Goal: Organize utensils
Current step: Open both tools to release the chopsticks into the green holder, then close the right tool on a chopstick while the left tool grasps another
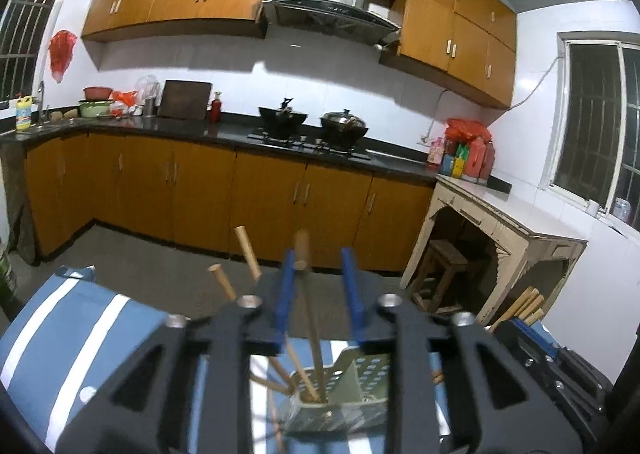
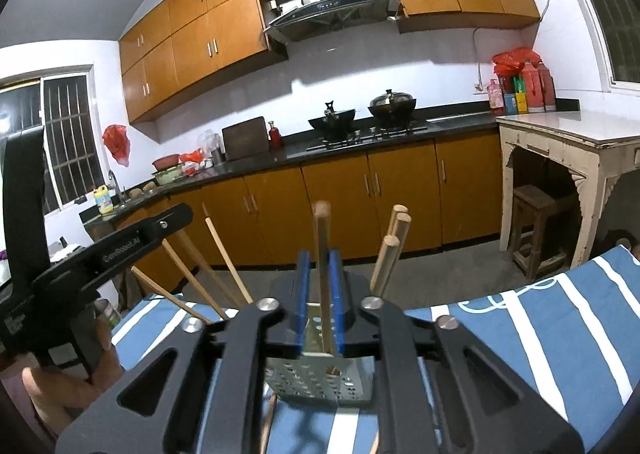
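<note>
A perforated metal utensil holder (image 1: pixel 352 378) (image 2: pixel 320 378) stands on a blue-and-white striped cloth (image 1: pixel 72 326) (image 2: pixel 540 318). Several wooden sticks (image 1: pixel 248 254) (image 2: pixel 394 250) stand in it. My left gripper (image 1: pixel 318 290) is open above the holder, its blue fingers (image 1: pixel 286 286) either side of an upright wooden stick (image 1: pixel 306 274) without pinching it. My right gripper (image 2: pixel 320 294) is shut on one wooden stick (image 2: pixel 322 246) that reaches down into the holder. The left gripper's body (image 2: pixel 60 266) and the hand holding it show at the left of the right wrist view.
Kitchen cabinets and a black counter (image 1: pixel 224 129) with two woks (image 1: pixel 344 125) lie beyond. A pale side table (image 1: pixel 512 221) with a wooden stool (image 1: pixel 444 258) under it stands to the right. More wooden handles (image 1: pixel 524 306) rise at right, by the other gripper.
</note>
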Demonstrator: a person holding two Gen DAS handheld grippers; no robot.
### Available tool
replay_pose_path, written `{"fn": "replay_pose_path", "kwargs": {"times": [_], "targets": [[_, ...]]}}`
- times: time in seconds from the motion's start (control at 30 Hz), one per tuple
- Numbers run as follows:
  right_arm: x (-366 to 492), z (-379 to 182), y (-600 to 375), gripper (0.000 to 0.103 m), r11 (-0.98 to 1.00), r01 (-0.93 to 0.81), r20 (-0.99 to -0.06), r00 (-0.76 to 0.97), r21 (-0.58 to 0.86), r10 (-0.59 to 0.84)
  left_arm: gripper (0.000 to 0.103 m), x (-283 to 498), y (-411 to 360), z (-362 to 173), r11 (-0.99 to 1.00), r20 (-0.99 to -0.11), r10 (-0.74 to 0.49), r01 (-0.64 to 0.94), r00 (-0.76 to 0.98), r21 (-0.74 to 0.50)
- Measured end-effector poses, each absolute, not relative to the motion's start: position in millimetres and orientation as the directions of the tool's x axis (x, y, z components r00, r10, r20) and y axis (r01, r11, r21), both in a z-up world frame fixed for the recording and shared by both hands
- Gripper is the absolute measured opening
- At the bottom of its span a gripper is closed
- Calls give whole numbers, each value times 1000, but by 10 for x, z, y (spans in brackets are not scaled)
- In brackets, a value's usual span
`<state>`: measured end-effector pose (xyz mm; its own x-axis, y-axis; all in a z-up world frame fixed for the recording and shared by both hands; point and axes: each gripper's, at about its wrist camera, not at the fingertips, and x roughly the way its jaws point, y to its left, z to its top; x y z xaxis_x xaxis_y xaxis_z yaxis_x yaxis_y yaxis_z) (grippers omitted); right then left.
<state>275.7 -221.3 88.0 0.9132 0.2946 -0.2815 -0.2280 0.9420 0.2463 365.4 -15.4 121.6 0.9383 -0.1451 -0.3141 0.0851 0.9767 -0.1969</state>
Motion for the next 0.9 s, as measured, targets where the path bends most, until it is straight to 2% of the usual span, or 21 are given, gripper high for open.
{"fn": "replay_pose_path", "kwargs": {"times": [0.03,0.07,0.27,0.43,0.73,0.9], "targets": [[2724,887,-2226,34,943,-222,-277,917,247,288,35,3620,-106,1219,977,-318,-141,80,937,-199],[2667,906,-2253,41,945,-213,-269,922,249,279,36,3589,-69,1215,977,-321,-140,77,937,-201],[2359,1016,-2409,41,950,-185,-238,939,252,247,47,3268,144,1276,980,-335,-114,50,935,-195],[2035,914,-2537,42,949,-155,-264,937,275,230,57,2840,342,1204,976,-348,-119,47,930,-210],[1929,-157,-2462,42,957,-78,-557,799,279,227,63,2212,494,408,993,-487,-74,20,870,-115],[2035,-716,-2300,42,952,-66,-694,670,298,264,64,2086,668,-42,993,-579,-53,-17,814,-116]]}}
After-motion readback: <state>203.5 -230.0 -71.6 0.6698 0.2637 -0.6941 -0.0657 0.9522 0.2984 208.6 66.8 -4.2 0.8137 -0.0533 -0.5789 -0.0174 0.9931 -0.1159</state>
